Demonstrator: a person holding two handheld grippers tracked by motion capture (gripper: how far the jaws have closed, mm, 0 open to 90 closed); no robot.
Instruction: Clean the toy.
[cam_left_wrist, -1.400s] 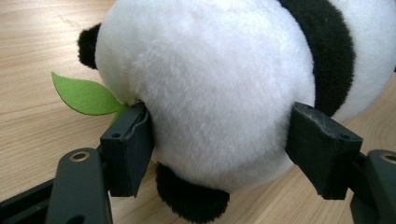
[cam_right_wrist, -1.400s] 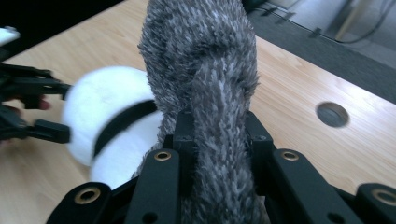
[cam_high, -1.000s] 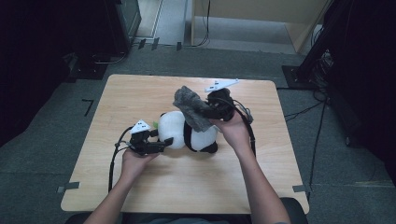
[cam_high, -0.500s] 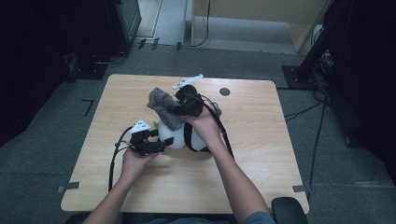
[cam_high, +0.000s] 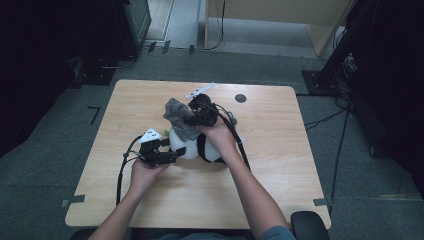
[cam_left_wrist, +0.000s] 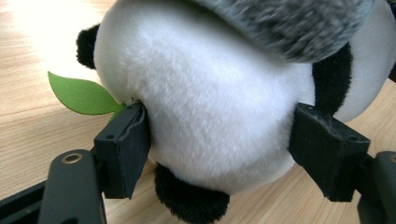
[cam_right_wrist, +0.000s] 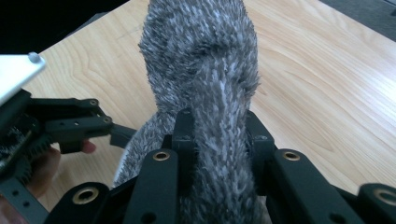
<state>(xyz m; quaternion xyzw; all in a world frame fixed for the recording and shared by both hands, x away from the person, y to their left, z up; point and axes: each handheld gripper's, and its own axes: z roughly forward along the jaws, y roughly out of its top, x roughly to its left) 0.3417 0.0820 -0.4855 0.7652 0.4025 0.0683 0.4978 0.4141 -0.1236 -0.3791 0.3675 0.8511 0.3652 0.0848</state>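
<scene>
Grey cloth (cam_high: 180, 118) leftward over panda (cam_left_wrist: 215, 112)

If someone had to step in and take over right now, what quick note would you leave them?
Left gripper: jaws clamped on the white head of the plush panda, which lies on the table.
Right gripper: shut on a fuzzy grey cloth, held above the panda's head.
Done: panda steadied, cloth picked up.
Left: probably bring the cloth down onto the panda, then let go.
</scene>
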